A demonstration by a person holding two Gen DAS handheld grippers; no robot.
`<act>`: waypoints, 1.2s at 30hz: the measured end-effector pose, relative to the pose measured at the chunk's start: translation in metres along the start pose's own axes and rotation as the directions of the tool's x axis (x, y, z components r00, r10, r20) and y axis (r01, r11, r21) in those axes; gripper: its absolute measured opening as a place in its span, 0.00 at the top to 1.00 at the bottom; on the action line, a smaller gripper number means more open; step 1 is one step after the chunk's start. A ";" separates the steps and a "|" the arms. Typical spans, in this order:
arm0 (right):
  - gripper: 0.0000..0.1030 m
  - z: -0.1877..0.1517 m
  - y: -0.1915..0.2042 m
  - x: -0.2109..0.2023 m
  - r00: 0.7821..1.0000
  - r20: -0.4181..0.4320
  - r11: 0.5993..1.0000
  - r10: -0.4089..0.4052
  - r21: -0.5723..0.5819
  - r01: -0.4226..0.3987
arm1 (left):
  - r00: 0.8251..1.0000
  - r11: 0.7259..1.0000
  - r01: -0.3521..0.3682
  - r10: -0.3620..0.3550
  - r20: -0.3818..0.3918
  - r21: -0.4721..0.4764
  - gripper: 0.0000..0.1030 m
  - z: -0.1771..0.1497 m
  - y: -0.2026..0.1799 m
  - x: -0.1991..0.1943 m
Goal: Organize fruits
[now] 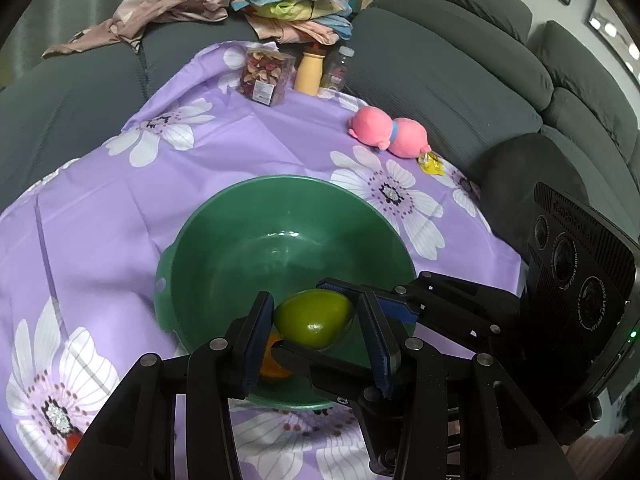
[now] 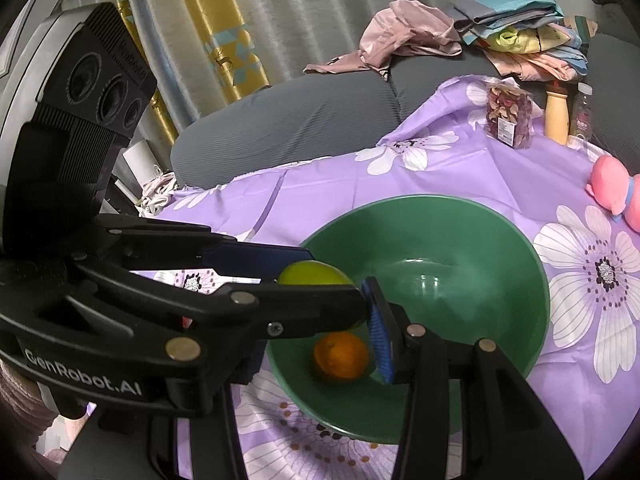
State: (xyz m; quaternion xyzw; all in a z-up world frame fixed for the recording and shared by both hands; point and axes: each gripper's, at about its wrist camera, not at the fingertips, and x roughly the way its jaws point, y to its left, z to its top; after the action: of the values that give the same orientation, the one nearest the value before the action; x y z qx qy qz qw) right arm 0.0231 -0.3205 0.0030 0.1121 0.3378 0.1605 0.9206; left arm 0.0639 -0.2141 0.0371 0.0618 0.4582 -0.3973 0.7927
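A: Purple flowered cloth (image 1: 100,220) with a grey sofa behind, green bowl (image 1: 280,182) at the middle. Holding what?

B: Green fruit (image 1: 320,322), pinched by left gripper (image 1: 314,306) from 9 and 3 o'clock, and seemingly by right gripper (image 1: 302,316) from 12 and 6. Hanging over the bowl's 6 o'clock side, clear of the bottom.

A: Anything inside?

B: Orange (image 2: 340,356), resting on the bowl's bottom near 6 o'clock, just under the load.

A: So drop now?

B: Better not. Shift toward 12 o'clock, over the bare bottom, then lower until nearly touching. Looks smooth and round, so likely to roll or knock the orange if released high.

A: Which jaws first?

B: Ease one pair off while keeping the other pressed, then spread the second slowly. Pull both back toward 6 without clipping the rim.
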 end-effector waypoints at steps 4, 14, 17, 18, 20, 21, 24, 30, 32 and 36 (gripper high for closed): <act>0.57 0.000 -0.002 0.002 1.000 -0.005 1.000 -0.002 0.005 0.002 | 1.000 1.000 0.003 -0.003 -0.007 -0.001 0.58 0.000 0.000 0.004; 0.57 -0.001 -0.006 0.006 1.000 -0.022 1.000 -0.002 0.017 0.003 | 1.000 1.000 0.012 -0.012 -0.019 -0.012 0.58 0.001 0.004 0.012; 0.56 -0.001 -0.007 0.008 1.000 -0.026 1.000 -0.001 0.022 0.002 | 1.000 1.000 0.015 -0.015 -0.024 -0.014 0.58 0.001 0.005 0.014; 0.57 -0.001 -0.008 0.008 1.000 -0.029 1.000 -0.002 0.022 0.003 | 1.000 1.000 0.016 -0.016 -0.025 -0.015 0.58 0.001 0.006 0.014; 0.56 -0.001 -0.008 0.009 0.999 -0.032 1.000 -0.004 0.022 0.004 | 0.999 1.000 0.018 -0.019 -0.027 -0.017 0.58 0.001 0.006 0.015; 0.56 -0.002 -0.008 0.009 0.999 -0.034 1.000 -0.004 0.022 0.005 | 0.999 1.000 0.019 -0.020 -0.028 -0.017 0.58 0.001 0.007 0.016; 0.56 -0.001 -0.009 0.009 0.999 -0.039 1.000 -0.006 0.024 0.007 | 0.999 1.000 0.023 -0.023 -0.030 -0.021 0.58 0.002 0.008 0.018; 0.56 -0.001 -0.010 0.011 0.999 -0.044 0.999 -0.007 0.032 0.008 | 0.999 0.999 0.027 -0.028 -0.035 -0.022 0.58 0.002 0.008 0.021; 0.56 -0.001 -0.010 0.012 0.999 -0.045 0.999 -0.008 0.032 0.009 | 0.999 0.999 0.029 -0.030 -0.034 -0.023 0.58 0.002 0.009 0.021; 0.56 -0.001 -0.011 0.013 0.999 -0.048 0.999 -0.009 0.033 0.010 | 0.999 0.999 0.030 -0.031 -0.036 -0.025 0.58 0.001 0.009 0.021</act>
State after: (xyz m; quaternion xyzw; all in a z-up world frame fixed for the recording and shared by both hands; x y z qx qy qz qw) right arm 0.0338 -0.3257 -0.0086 0.1221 0.3630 0.1530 0.9110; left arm 0.0767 -0.2208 0.0188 0.0522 0.4781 -0.4027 0.7788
